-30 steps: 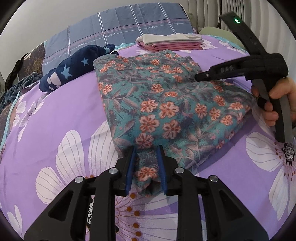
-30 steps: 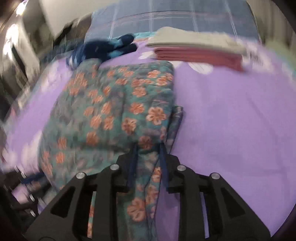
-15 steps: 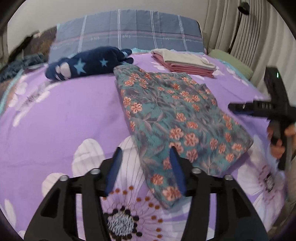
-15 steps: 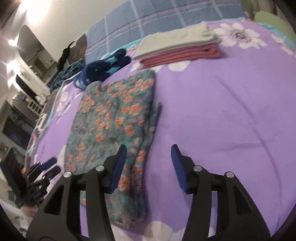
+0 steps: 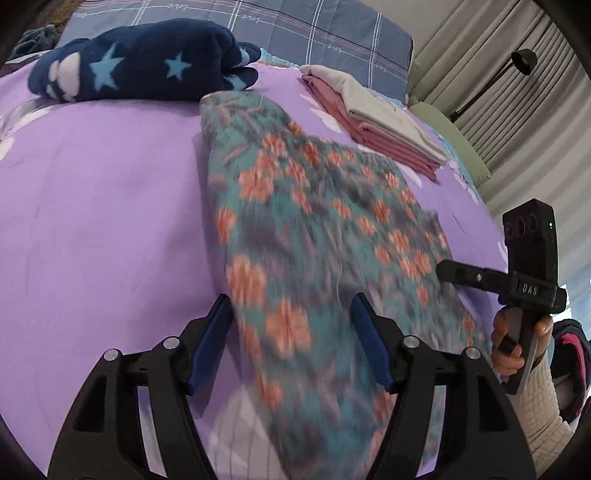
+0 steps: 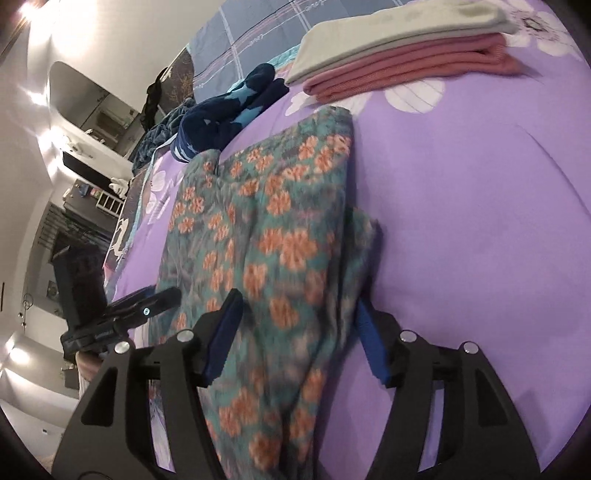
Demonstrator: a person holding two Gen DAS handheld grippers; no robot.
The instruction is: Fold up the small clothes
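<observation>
A teal garment with orange flowers (image 5: pixel 317 236) lies folded into a long strip on the purple flowered bedspread (image 5: pixel 103 221). My left gripper (image 5: pixel 291 339) is open, its blue pads either side of the garment's near end, holding nothing. My right gripper (image 6: pixel 295 336) is open over the same garment (image 6: pixel 273 236) at its other side, also holding nothing. The right gripper shows in the left wrist view (image 5: pixel 458 275), and the left gripper shows in the right wrist view (image 6: pixel 162 297).
A folded pink and beige stack (image 5: pixel 373 118) lies at the far right of the bed. A navy star-patterned garment (image 5: pixel 140 66) lies at the back, in front of a blue plaid pillow (image 5: pixel 288 29). Curtains and a lamp stand beyond the bed's right side.
One second ago both grippers were shut on the garment's edges. They let go, opened wide, and now sit lower and closer over the folded garment.
</observation>
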